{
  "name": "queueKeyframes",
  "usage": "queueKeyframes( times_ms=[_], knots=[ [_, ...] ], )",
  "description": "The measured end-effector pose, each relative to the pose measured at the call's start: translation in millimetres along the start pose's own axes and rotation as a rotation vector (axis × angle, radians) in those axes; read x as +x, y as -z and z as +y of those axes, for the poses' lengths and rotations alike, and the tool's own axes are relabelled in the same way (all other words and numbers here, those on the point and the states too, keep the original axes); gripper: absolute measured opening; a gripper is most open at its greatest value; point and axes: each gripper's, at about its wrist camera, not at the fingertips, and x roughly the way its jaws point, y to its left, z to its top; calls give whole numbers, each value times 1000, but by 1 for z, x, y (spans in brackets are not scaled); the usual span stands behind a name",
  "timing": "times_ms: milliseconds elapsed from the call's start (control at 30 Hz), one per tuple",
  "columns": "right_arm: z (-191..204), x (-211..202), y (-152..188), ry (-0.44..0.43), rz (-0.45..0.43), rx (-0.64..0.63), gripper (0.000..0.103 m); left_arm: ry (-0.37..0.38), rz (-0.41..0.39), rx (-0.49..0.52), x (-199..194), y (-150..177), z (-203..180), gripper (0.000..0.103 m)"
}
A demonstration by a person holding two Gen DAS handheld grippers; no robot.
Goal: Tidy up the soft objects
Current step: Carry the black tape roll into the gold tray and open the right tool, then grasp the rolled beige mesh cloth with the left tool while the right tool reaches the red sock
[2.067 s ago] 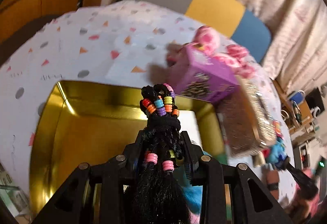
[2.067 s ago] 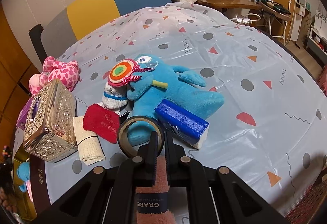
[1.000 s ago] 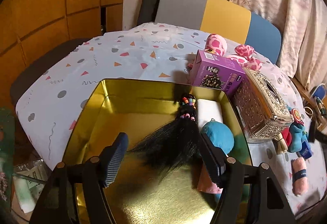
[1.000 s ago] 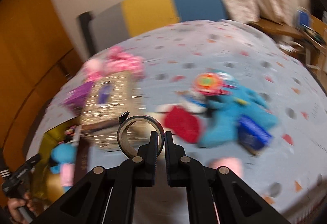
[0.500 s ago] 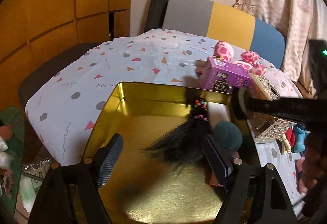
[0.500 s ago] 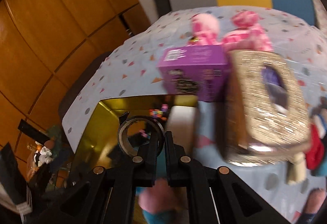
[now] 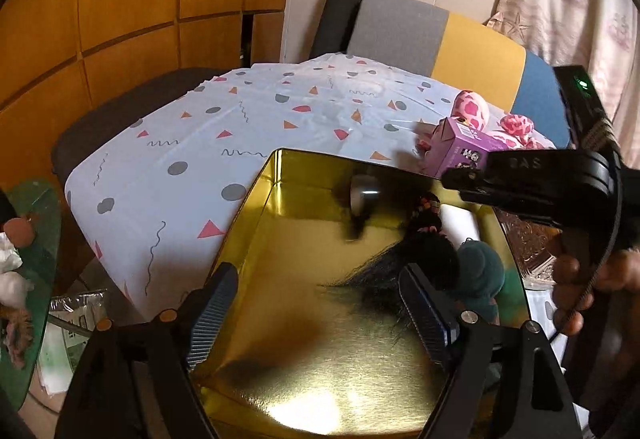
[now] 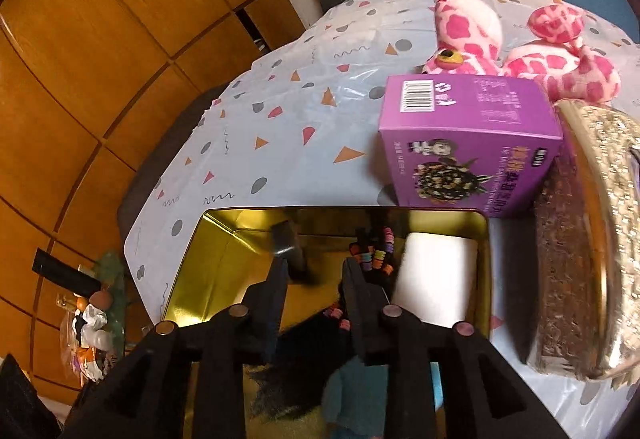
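Observation:
A gold tin box (image 7: 256, 195) (image 8: 188, 259) lies open on the patterned table. Inside it lie a black beaded hair piece (image 7: 416, 251) (image 8: 372, 251), a blue plush (image 7: 480, 267) (image 8: 348, 399) and a white block (image 8: 436, 275). A tape roll (image 7: 362, 195) (image 8: 286, 243) is in the air just over the box's far wall, blurred. My left gripper (image 7: 316, 303) is open and empty over the box. My right gripper (image 8: 314, 271) is open above the box, and its body (image 7: 540, 183) shows at right in the left wrist view.
A purple carton (image 8: 468, 143) (image 7: 460, 151) stands behind the box. A pink spotted plush (image 8: 520, 43) (image 7: 472, 111) lies beyond it. A glittery gold tissue box (image 8: 588, 239) sits to the right. A chair with grey, yellow and blue panels (image 7: 440, 35) stands behind the table.
My right gripper moved over the gold box and opened, letting go of the tape roll, which now drops into the box. My left gripper stays open and has drawn back slightly.

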Motion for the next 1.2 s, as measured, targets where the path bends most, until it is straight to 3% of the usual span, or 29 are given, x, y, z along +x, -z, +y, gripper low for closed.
queueKeyframes(
  times_ms=[367,467,767,967,1200],
  knots=[
    [-32,-74,43,152,-120,-74,43,70,10,57,-3,4,-27,83],
    [-47,-95,58,204,-151,-86,52,107,4,86,-8,4,-42,83],
    [-151,-165,95,379,-212,89,53,194,47,185,-12,12,-88,83],
    [-224,-183,113,439,-132,210,53,271,61,283,-20,22,-127,83],
    [-243,-141,108,370,20,196,53,325,97,365,-24,38,-163,84]
  ],
)
